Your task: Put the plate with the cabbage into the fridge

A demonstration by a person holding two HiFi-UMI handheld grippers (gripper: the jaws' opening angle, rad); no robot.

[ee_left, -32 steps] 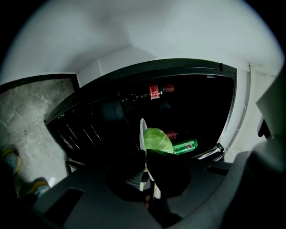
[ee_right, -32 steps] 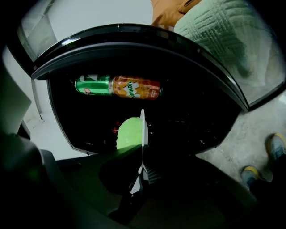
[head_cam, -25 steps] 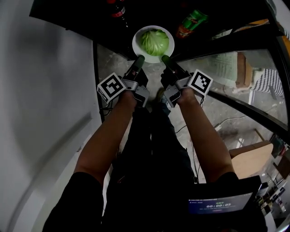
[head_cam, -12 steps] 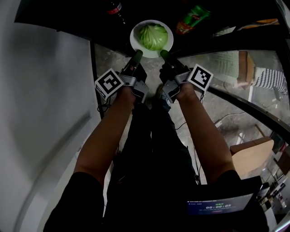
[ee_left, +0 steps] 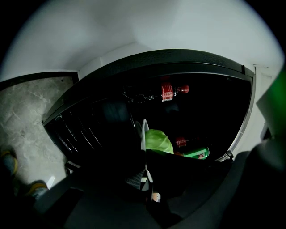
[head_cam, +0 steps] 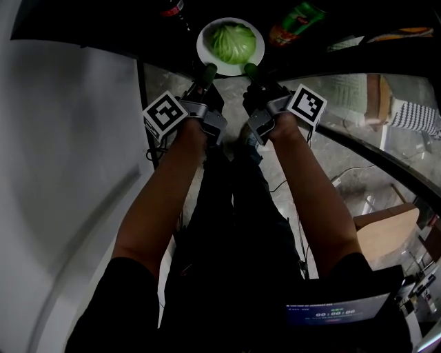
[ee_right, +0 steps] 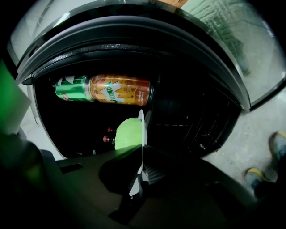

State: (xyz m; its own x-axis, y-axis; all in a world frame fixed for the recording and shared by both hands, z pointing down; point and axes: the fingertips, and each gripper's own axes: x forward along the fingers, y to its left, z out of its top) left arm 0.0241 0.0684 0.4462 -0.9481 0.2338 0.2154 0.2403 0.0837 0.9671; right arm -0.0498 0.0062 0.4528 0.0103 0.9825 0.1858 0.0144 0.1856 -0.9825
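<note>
Plate (head_cam: 204, 54) with cabbage (head_cam: 233, 41) is at the fridge (head_cam: 89, 21) mouth, between a bottle (head_cam: 172, 9) on the left and cans (head_cam: 296, 24) on the right. Left gripper (head_cam: 207, 69) and right gripper (head_cam: 250, 69), 2 grips, each clamp its near rim. Risk: if we push unevenly the plate tilts, and the cabbage rolls off or the rim clips the cans.

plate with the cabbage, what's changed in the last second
The plate, carried by the left gripper and right gripper, moved forward, deeper into the fridge. Both grippers stayed shut on its near rim, the cabbage stayed centred, and the bottle and cans inside kept their places.
</note>
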